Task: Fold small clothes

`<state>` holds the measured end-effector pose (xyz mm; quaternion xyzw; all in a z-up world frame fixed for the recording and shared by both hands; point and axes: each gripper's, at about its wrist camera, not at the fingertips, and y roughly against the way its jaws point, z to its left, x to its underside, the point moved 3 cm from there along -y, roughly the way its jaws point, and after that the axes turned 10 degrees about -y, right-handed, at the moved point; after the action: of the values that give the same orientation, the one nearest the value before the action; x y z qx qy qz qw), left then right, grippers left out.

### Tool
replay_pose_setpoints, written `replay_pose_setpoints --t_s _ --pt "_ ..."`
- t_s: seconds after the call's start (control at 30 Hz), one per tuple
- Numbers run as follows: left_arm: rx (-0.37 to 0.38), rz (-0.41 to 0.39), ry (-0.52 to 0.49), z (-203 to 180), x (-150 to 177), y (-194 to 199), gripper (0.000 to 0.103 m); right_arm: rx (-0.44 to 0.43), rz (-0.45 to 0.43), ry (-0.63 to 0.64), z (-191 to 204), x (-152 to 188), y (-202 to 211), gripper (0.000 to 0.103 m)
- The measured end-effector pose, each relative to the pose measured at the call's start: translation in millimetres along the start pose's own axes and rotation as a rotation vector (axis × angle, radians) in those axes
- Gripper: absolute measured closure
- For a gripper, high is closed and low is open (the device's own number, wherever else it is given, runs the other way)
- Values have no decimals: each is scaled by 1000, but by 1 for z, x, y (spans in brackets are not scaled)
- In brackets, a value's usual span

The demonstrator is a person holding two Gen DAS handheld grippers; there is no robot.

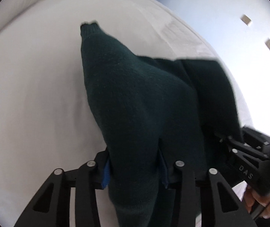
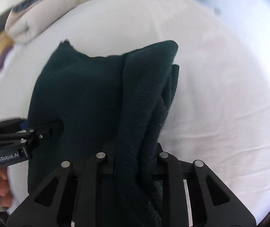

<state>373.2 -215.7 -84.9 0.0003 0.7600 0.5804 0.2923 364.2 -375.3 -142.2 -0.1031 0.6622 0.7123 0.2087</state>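
the dark green knitted sweater (image 1: 135, 102) hangs partly lifted over the white bed sheet (image 1: 30, 94), its far part with the ribbed cuff (image 1: 89, 28) reaching toward the bed while the near edge is gathered up into both tools. the left gripper (image 1: 135, 168) is closed down on a thick bunch of the knit, the blue-lined fingers (image 1: 105, 176) pressed against the cloth on either side. the right gripper (image 2: 130, 162) is likewise clamped on a folded, layered edge of the same sweater, which runs straight between its black fingers. from the right wrist view the left tool sits just beside it at the left, biting the neighbouring corner. holding two adjacent points along one edge seems meant to keep that edge taut and level, so the garment can be carried over and laid onto itself without bunching. the fold looks midway: several layers are already stacked on the right side. a pale rolled pillow (image 2: 40, 15) lies well apart at the far end.
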Motion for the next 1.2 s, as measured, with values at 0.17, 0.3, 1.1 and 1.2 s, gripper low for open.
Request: replay_pose_setpoints --t_s 0.17,0.3,1.1,1.2 --pt "-64 -89 -57 -16 42 73 61 -52 -106 25 32 30 72 84" --pt "-100 -123 -85 -26 86 122 61 -98 -150 60 56 75 122 84" --pt "-199 -45 -4 17 255 153 56 -251 30 36 180 268 121 84" --pt "-206 -16 14 31 257 130 48 -214 71 18 178 276 89 82"
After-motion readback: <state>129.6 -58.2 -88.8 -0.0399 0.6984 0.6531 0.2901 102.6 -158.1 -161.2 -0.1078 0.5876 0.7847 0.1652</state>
